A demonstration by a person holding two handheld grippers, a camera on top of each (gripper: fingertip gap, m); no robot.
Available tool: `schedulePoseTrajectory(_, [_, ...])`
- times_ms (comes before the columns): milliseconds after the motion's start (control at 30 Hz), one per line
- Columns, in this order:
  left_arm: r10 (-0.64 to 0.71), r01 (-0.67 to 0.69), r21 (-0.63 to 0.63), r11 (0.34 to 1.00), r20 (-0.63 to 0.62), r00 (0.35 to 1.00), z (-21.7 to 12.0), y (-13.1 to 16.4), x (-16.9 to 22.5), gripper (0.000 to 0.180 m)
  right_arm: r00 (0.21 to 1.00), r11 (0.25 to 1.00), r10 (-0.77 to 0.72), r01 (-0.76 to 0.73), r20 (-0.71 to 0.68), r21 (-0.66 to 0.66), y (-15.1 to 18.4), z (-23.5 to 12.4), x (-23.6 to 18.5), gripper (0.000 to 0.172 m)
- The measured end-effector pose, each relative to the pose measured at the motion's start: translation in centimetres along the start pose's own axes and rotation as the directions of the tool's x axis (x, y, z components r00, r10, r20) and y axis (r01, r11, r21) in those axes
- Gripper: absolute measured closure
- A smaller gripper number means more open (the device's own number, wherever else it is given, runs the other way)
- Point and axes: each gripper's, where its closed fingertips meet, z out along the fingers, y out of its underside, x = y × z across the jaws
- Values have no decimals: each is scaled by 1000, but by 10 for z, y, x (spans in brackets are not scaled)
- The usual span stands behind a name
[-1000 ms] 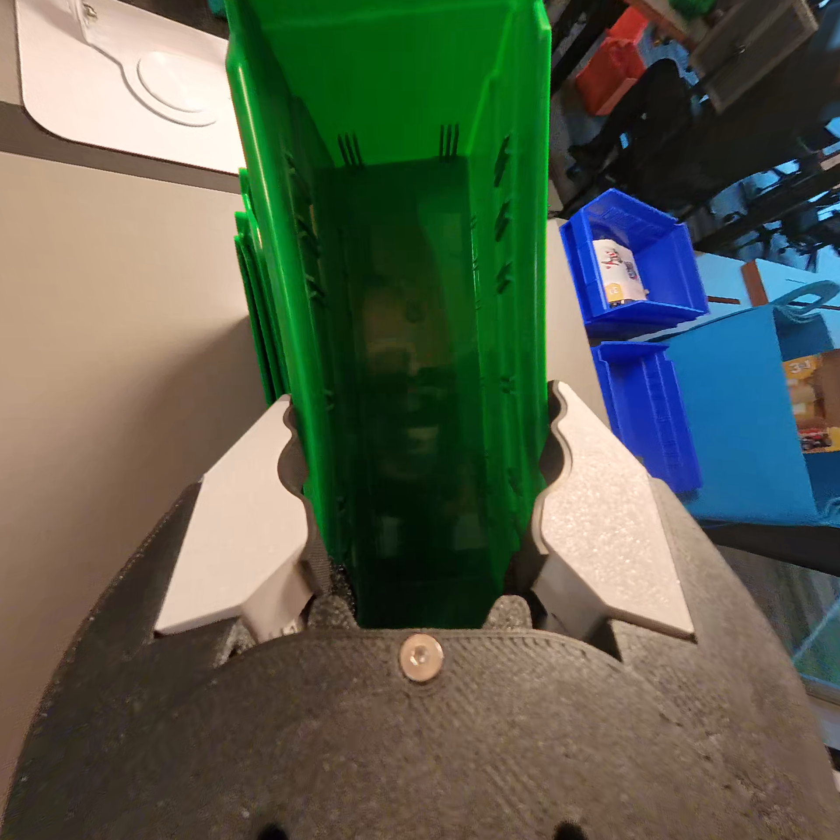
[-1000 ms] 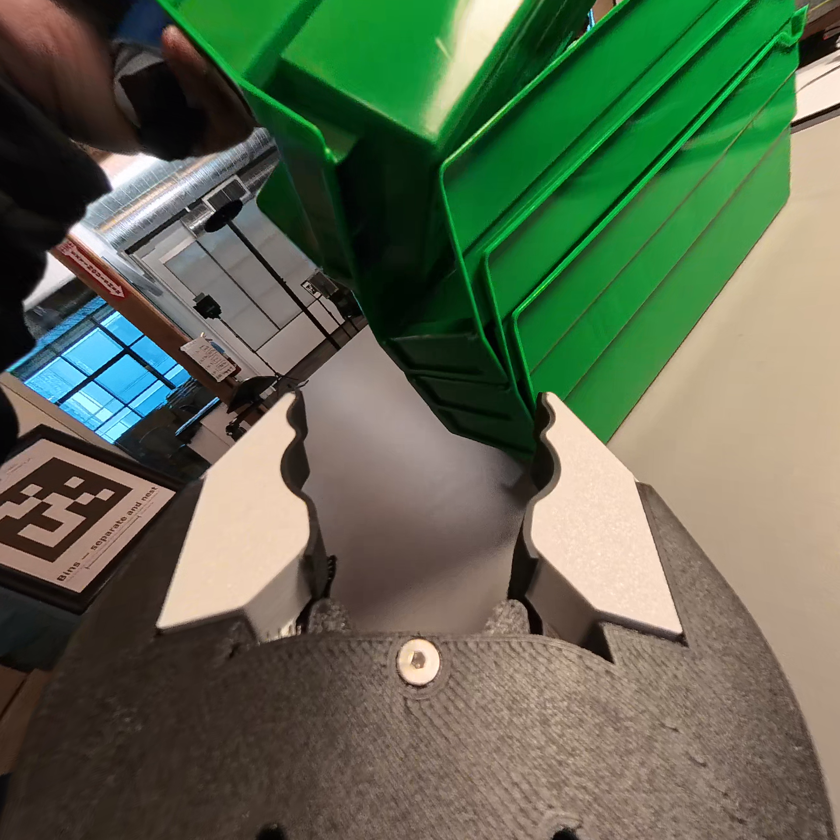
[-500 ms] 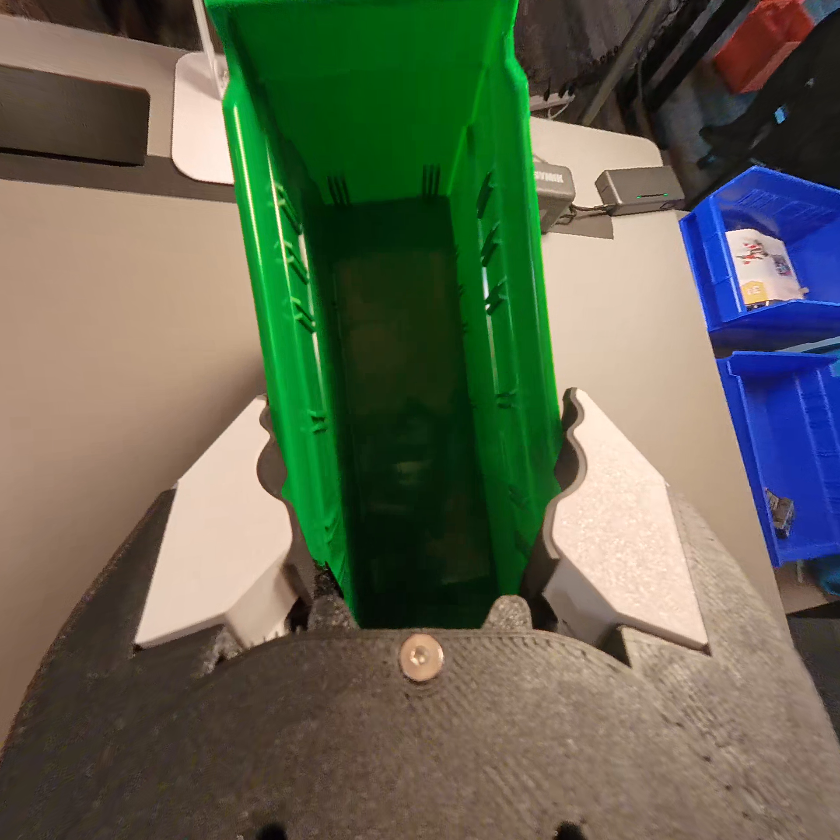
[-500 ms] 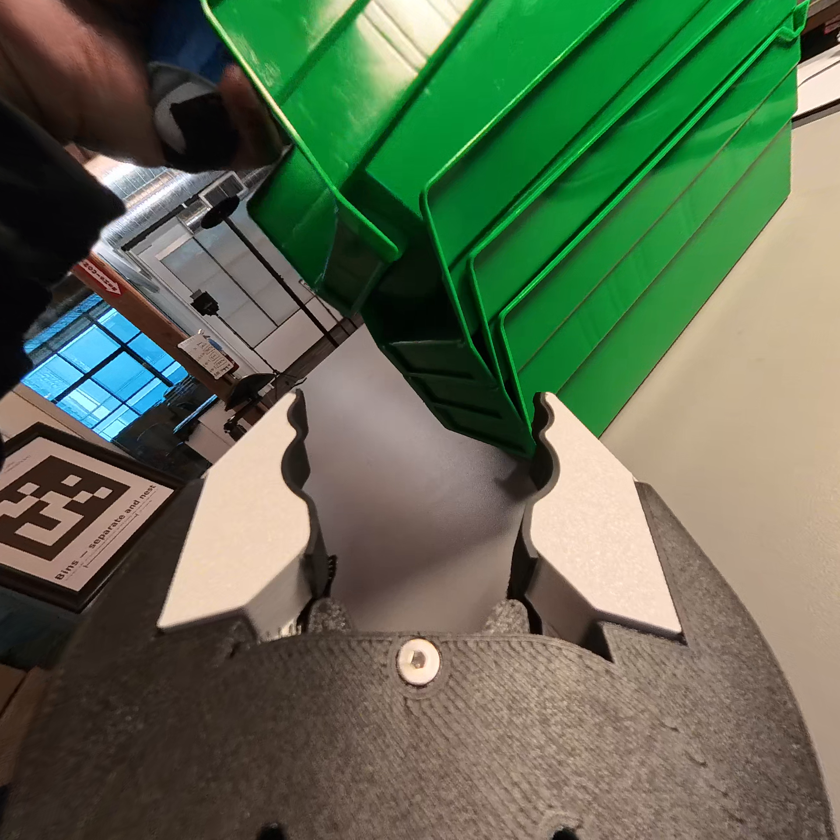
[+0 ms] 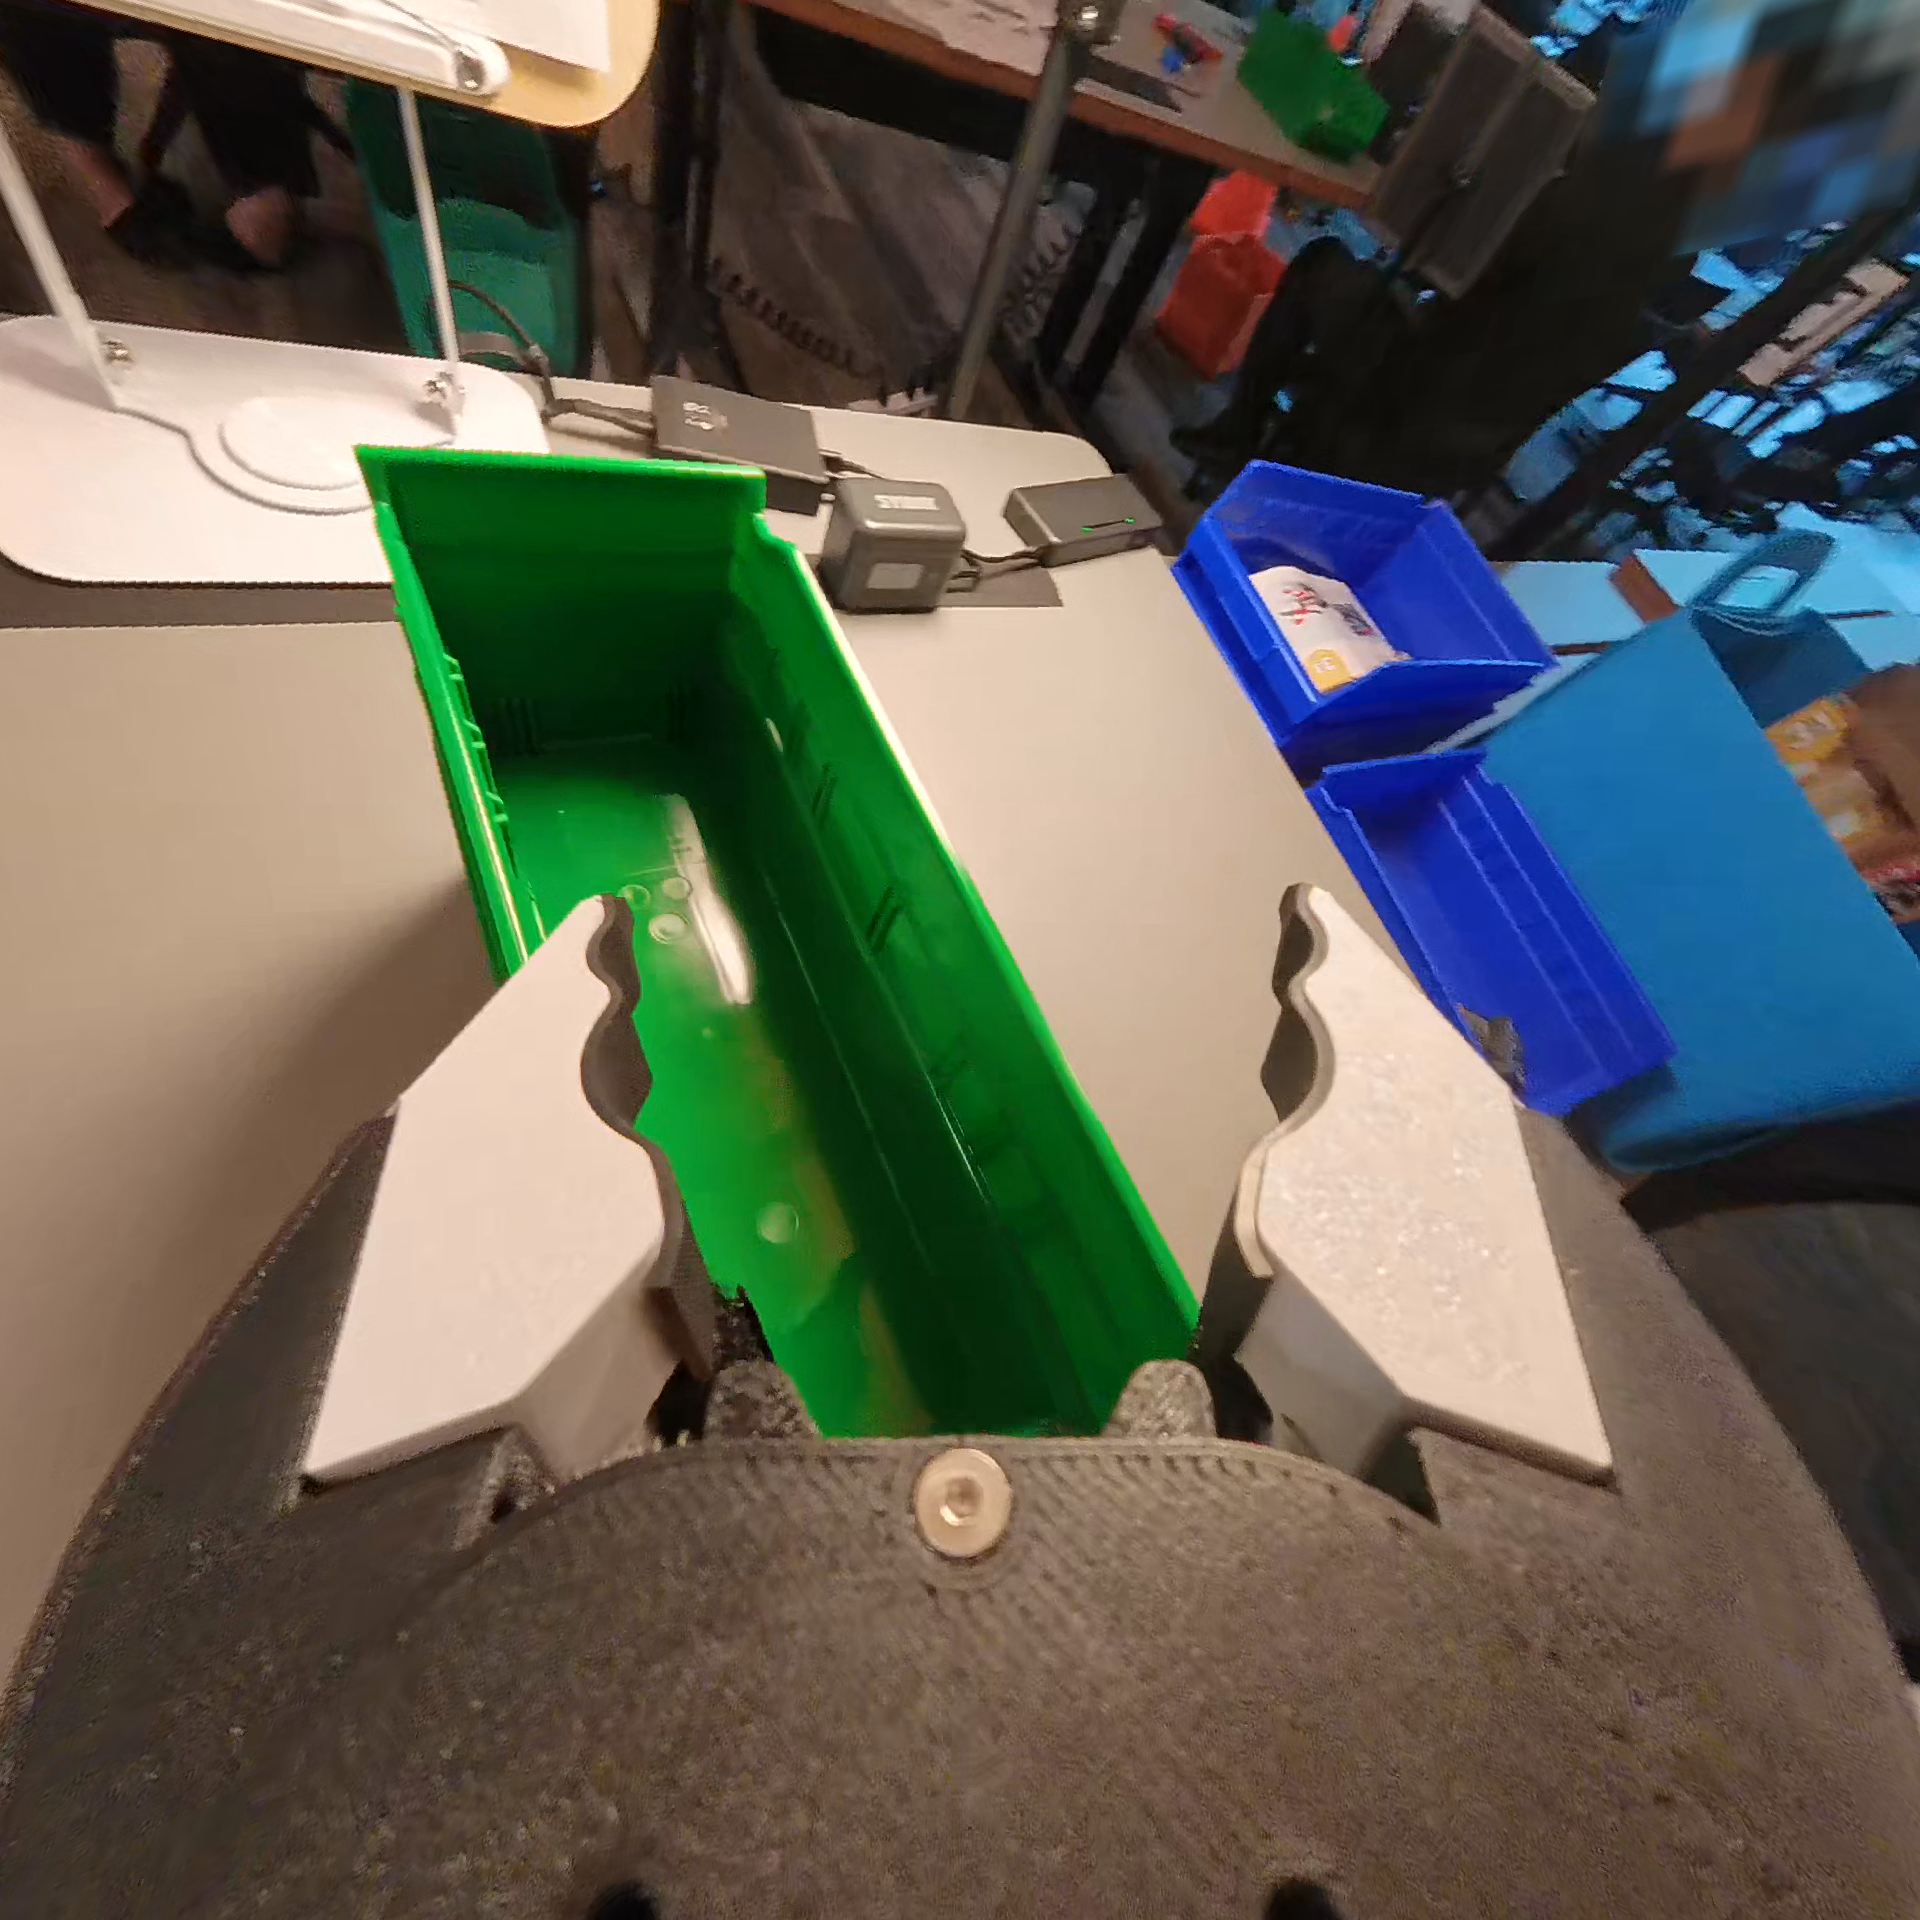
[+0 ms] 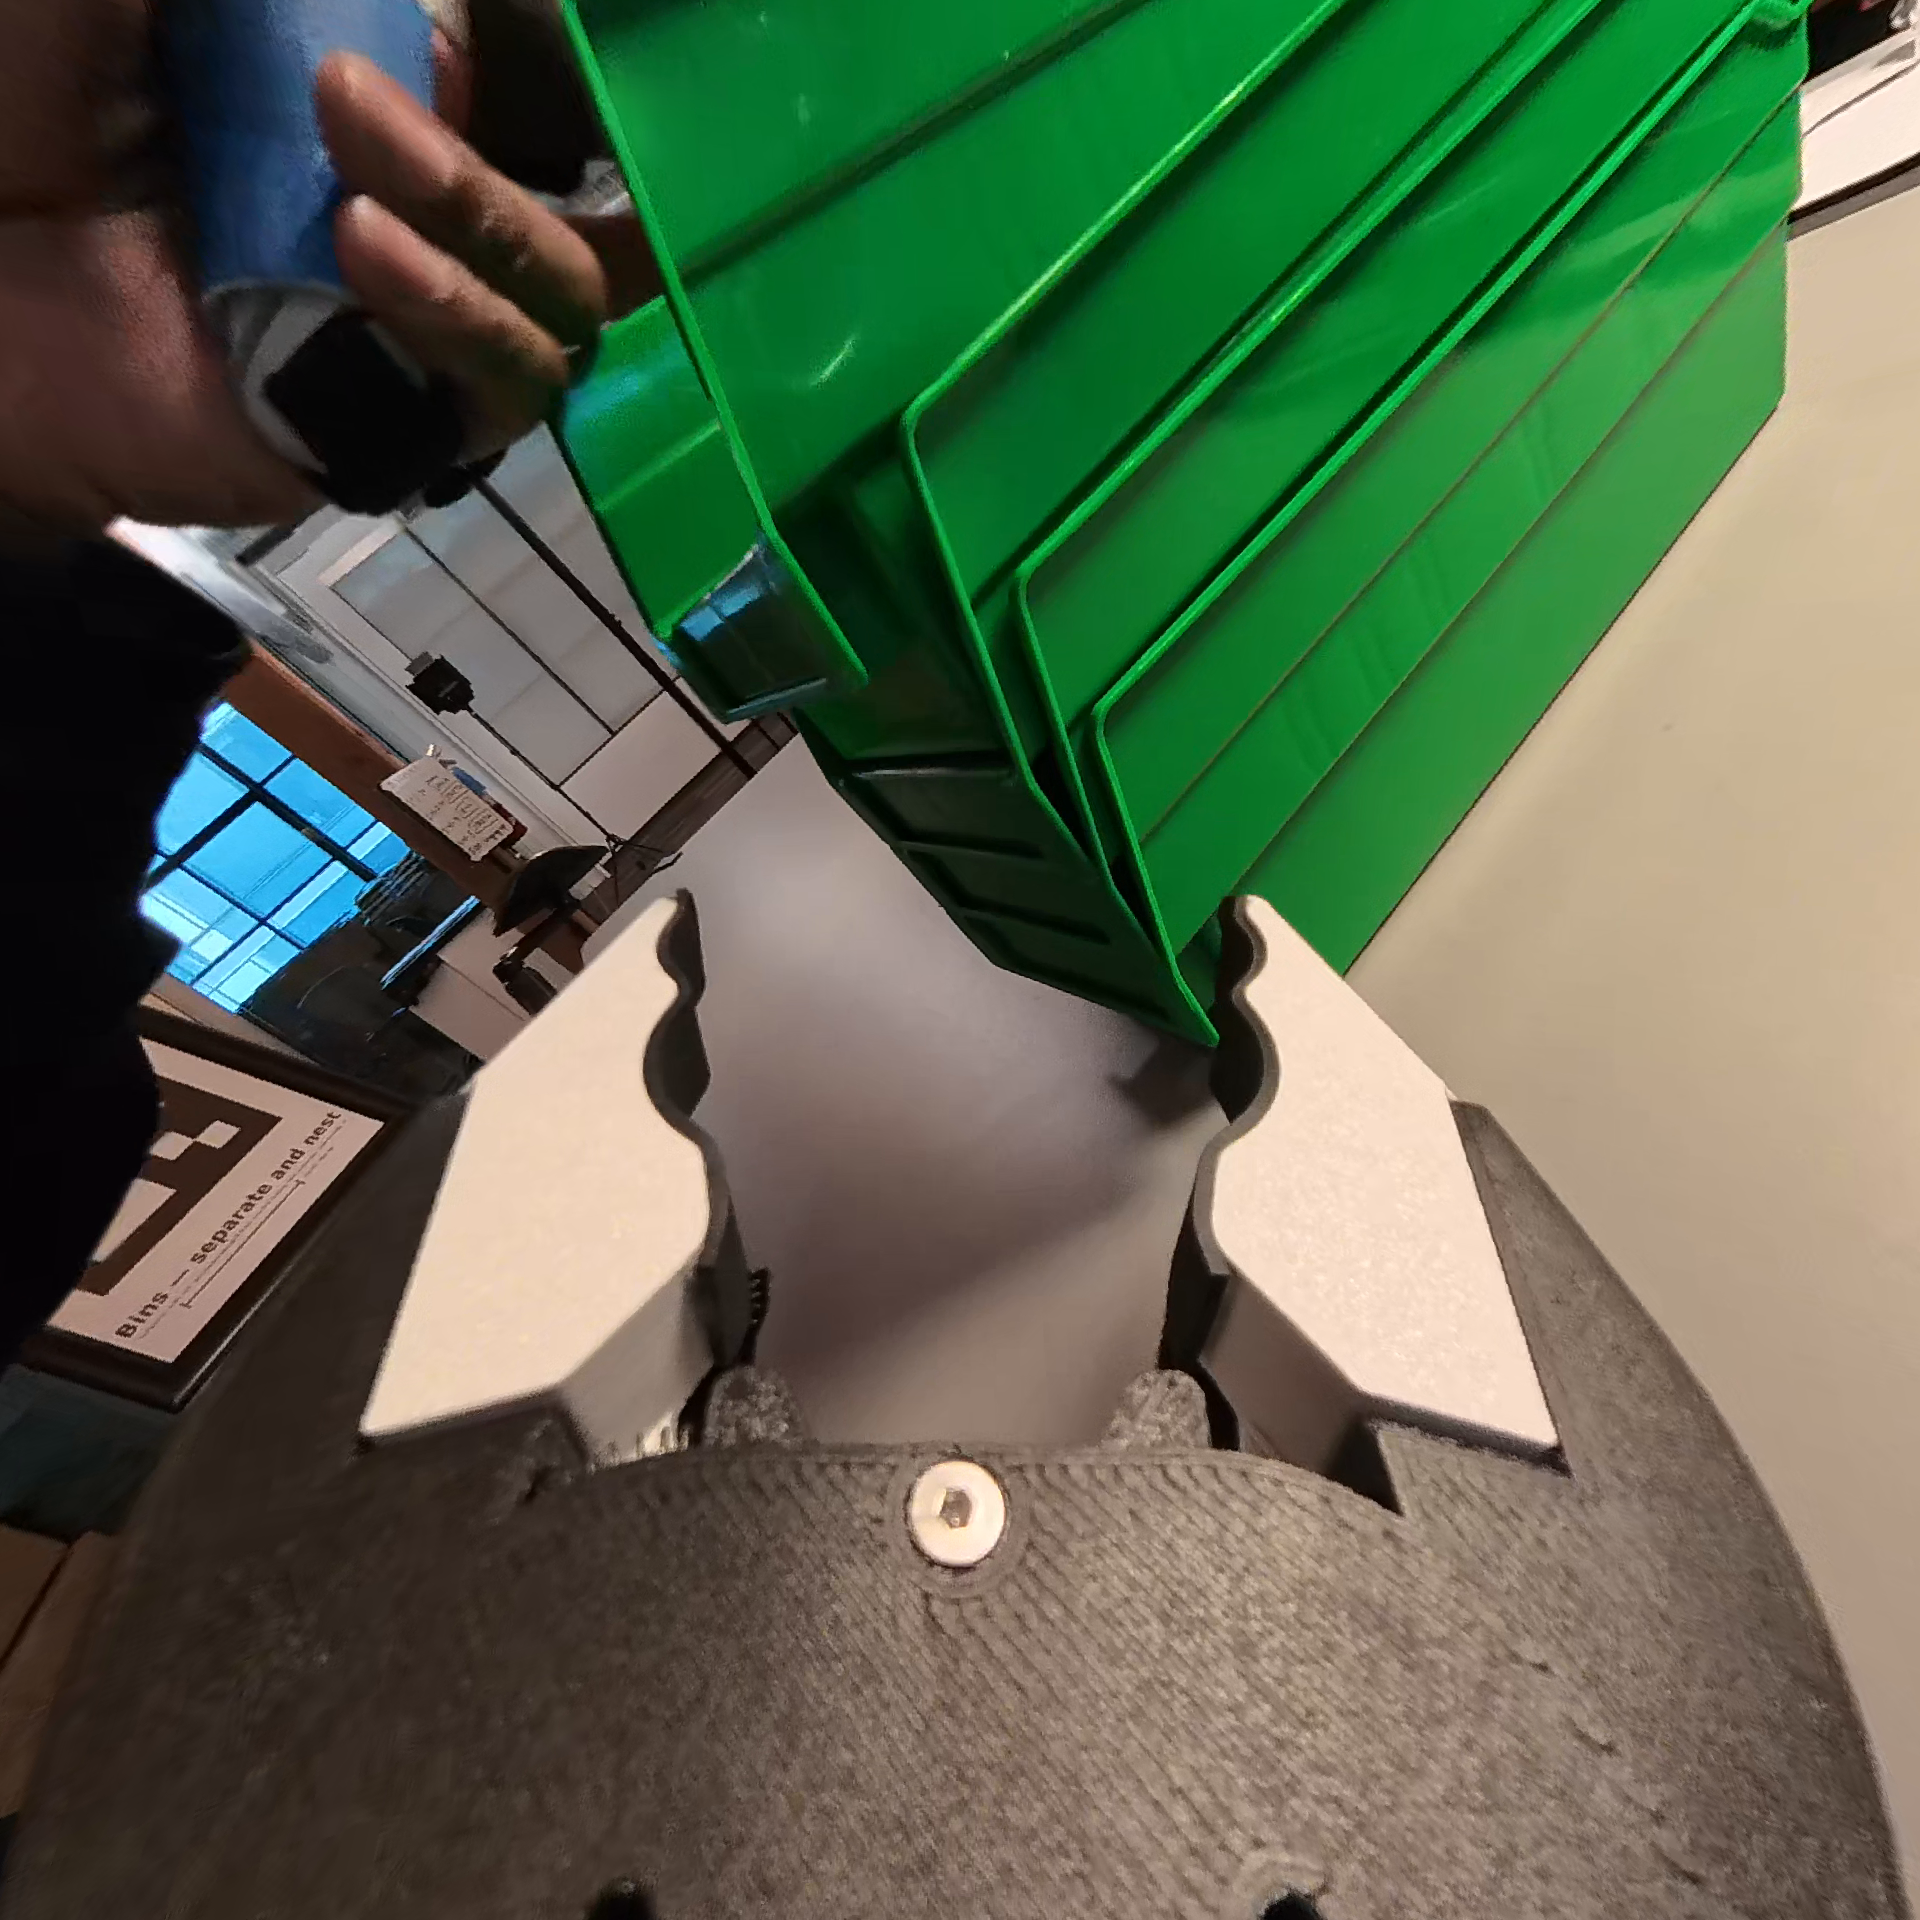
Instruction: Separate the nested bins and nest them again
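In the left wrist view a long green bin [image 5: 644, 831] lies open side up between the fingers of my left gripper [image 5: 953, 904]. The jaws stand wide open. The right pad [image 5: 1288, 997] is clear of the bin's wall, and the left finger [image 5: 520, 1091] hides the left wall. In the right wrist view the same top bin [image 6: 831, 260] sits tilted on a stack of several nested green bins [image 6: 1455, 623] on the grey table [image 6: 1662, 1039]. My right gripper [image 6: 961, 906] is open. Its right fingertip [image 6: 1247, 987] rests at the stack's lowest front corner, and nothing lies between its pads.
Two blue bins [image 5: 1351, 582] [image 5: 1475, 914] and a blue box [image 5: 1714, 883] stand at the right. A white stand base [image 5: 156, 468] and small grey devices [image 5: 894, 540] lie at the table's far edge. A hand [image 6: 156, 312] and a framed marker card [image 6: 208, 1195] are at the left.
My left gripper was shut on the top green bin, then opened and let it go. The bin came down and tilted onto the stack. My right gripper stayed open at the stack's corner.
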Motion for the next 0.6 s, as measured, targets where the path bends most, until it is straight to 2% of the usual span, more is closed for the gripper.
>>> schedulePoseTrajectory(133, [35, -28, 53, 998, -126, 991, -39, 6, 6, 60, 1000, 1000, -6, 6, -14, 23, -5, -1, 2, 72])
schedulePoseTrajectory(300, [138, -108, 211, 971, -130, 982, -85, 12, -33, 66, 994, 995, -33, 42, -103, 88, -23, 3, 16, 74])
schedulePoseTrajectory(400, [189, -162, 211, 964, -114, 975, -90, 34, -69, 68, 985, 996, -27, 42, -172, 81, -27, 16, 26, 76])
schedulePoseTrajectory(600, [216, -205, 115, 972, -93, 972, -73, 93, -143, 71, 967, 991, 3, 31, -253, 129, -25, 23, 37, 100])
